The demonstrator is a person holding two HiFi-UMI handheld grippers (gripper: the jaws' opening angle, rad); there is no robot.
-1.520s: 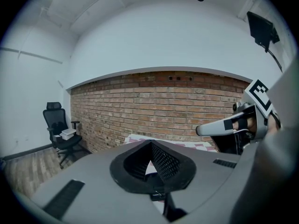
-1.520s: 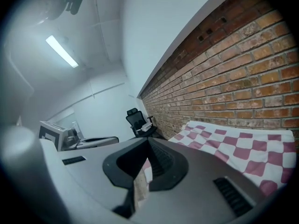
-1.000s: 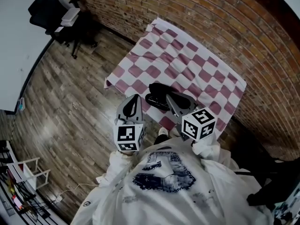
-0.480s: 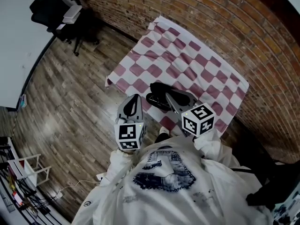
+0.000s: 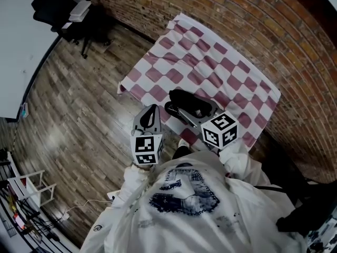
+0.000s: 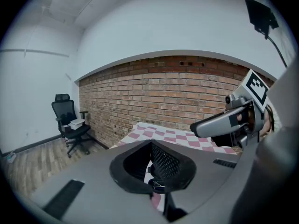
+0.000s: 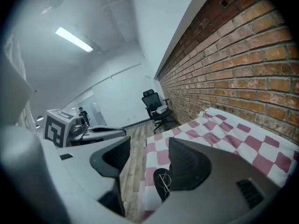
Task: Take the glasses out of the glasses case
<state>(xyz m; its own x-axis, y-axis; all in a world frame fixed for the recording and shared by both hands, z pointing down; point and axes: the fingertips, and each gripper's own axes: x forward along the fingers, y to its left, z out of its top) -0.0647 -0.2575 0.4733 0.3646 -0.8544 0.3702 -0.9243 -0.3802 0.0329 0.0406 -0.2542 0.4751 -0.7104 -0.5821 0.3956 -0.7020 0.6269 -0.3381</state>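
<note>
The black glasses case [image 5: 185,102] lies open near the front edge of the red-and-white checked cloth [image 5: 210,67]. In the right gripper view the case [image 7: 162,185] shows low between the jaws, with thin wire glasses [image 7: 164,179] in it. My right gripper [image 5: 184,113] hangs just over the case; its jaws are opening and stand apart, with nothing pressed between its pads [image 7: 188,166]. My left gripper [image 5: 151,111] hovers left of the case, off the cloth's corner, its jaws closed to a point. In the left gripper view its pads [image 6: 164,163] meet with nothing in them.
A brick wall [image 5: 253,20] runs behind the table. A black office chair [image 5: 60,12] stands far left on the wooden floor [image 5: 79,104]. A white rack [image 5: 26,191] is at the lower left. The cloth's front edge hangs close to the person's body.
The right gripper's jaws have parted from a closed point to wide apart above the case. Both grippers have sunk a little toward the table.
</note>
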